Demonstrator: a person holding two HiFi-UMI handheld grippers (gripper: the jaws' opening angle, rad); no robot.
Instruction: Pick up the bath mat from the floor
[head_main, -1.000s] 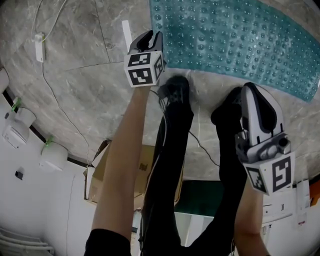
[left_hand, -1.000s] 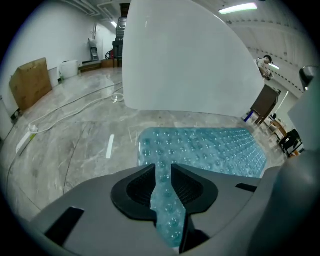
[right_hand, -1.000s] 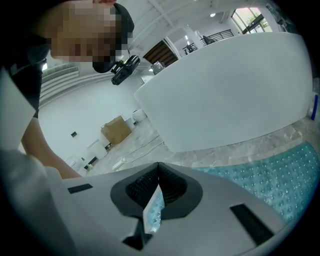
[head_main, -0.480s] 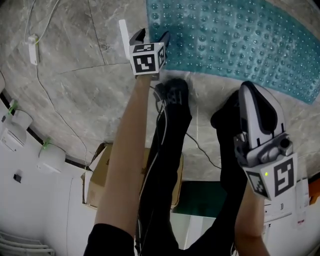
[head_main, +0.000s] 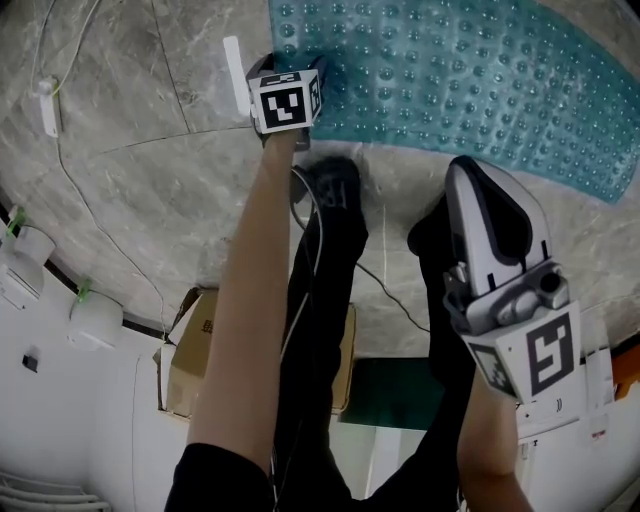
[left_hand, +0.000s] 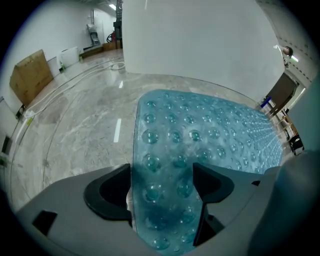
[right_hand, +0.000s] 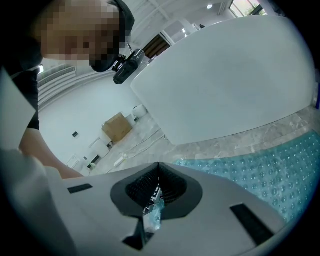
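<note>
The bath mat (head_main: 470, 70) is teal, see-through and covered in round bumps; it lies flat on the grey marble floor. My left gripper (head_main: 292, 68) reaches down at the mat's near left corner. In the left gripper view its jaws are opening and stand wide at either side of that corner of the mat (left_hand: 200, 135), the pads not pressing on it; the gripper (left_hand: 162, 175) sits low over it. My right gripper (head_main: 470, 172) hangs higher, near the person's right leg, jaws shut with the tips meeting (right_hand: 159, 164). The mat (right_hand: 270, 170) shows beyond it.
Two dark shoes (head_main: 335, 185) stand just short of the mat's near edge. A white strip (head_main: 234, 65) and a white cable with a plug (head_main: 48, 105) lie on the floor to the left. A cardboard box (head_main: 195, 350) sits by the white wall behind.
My left gripper has moved forward onto the mat's near left corner and its jaws have spread apart. The right gripper has drifted slightly left, still shut.
</note>
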